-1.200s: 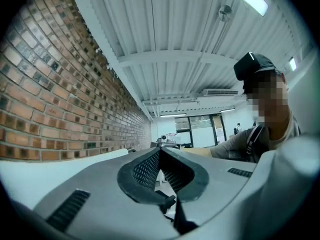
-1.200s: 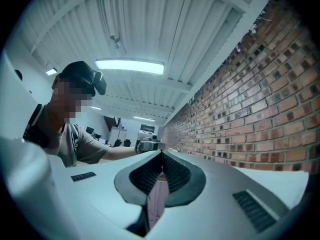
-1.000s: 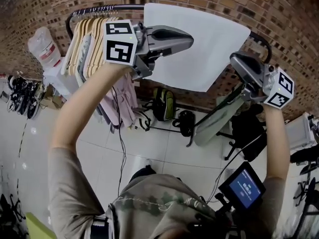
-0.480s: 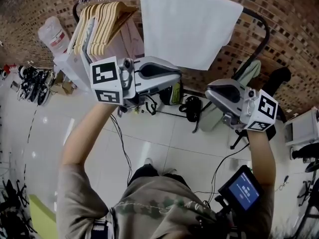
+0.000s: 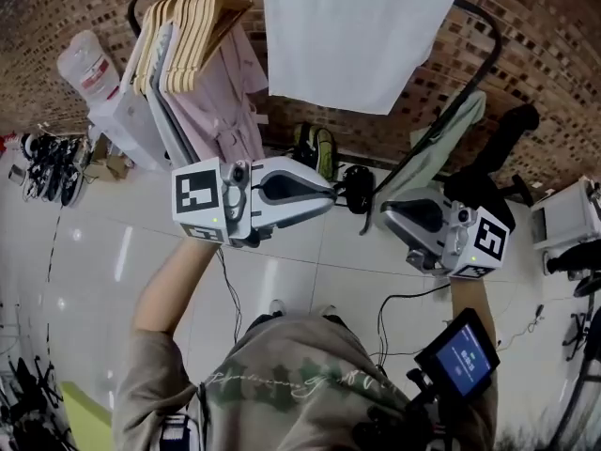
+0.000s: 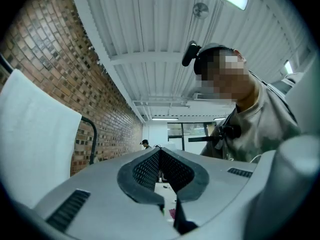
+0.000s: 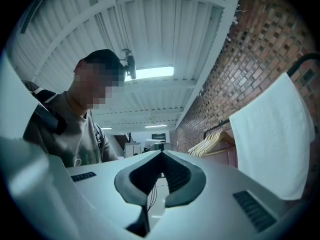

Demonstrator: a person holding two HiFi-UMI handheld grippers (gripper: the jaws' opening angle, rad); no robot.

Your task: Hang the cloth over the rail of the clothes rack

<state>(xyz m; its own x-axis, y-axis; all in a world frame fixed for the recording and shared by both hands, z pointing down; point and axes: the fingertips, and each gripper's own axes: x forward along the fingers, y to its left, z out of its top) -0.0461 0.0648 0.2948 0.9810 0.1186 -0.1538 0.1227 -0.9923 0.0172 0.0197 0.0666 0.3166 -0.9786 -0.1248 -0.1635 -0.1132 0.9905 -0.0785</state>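
A white cloth [image 5: 352, 36] hangs draped over the black rail [image 5: 492, 38] of the clothes rack at the far side, in front of a brick wall [image 5: 535, 26]. It falls flat and smooth on the near side of the rail. To its left on the same rail is a bunch of wooden hangers [image 5: 192, 22] with pale pink garments [image 5: 221, 106] below them.

Both claws are held nearer the person and lower than the cloth, well apart from it, over the white tiled floor [image 5: 282, 275]. The left claw [image 5: 333, 194] points right and the right claw [image 5: 383, 216] points left, so their tips face each other. Each claw has its jaws pressed together with nothing between them. From the left gripper view the cloth sits at the left edge; from the right gripper view it sits at the right.
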